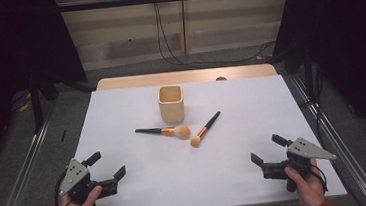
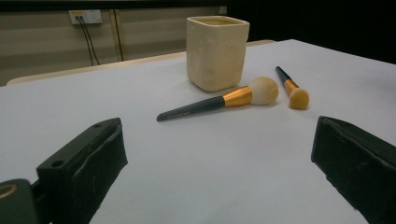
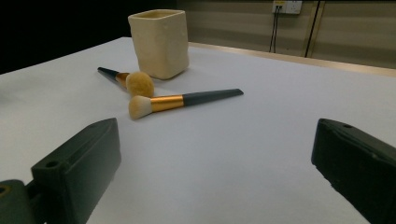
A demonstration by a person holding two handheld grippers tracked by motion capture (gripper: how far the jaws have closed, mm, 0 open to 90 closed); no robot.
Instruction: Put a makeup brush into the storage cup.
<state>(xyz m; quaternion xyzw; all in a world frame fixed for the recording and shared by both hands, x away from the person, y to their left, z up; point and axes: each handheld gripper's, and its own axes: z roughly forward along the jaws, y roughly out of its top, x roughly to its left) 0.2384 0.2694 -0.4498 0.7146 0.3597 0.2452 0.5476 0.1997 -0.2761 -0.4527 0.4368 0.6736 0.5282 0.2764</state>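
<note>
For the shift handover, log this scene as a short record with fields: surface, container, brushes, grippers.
surface: white table top, wooden edge at the far side
container: cream square ceramic cup, upright, near the table's middle
brush one: larger black-handled makeup brush with gold ferrule, lying flat in front of the cup, bristles pointing right
brush two: smaller black-handled makeup brush with copper ferrule, lying flat, slanted, bristles toward the person
brush heads: close together; contact unclear
left hand-held gripper: open, holding nothing, near left corner
right hand-held gripper: open, holding nothing, near right corner

Two gold-banded makeup brushes (image 1: 166,131) (image 1: 205,130) flat beside upright cream cup (image 1: 171,104).
</note>
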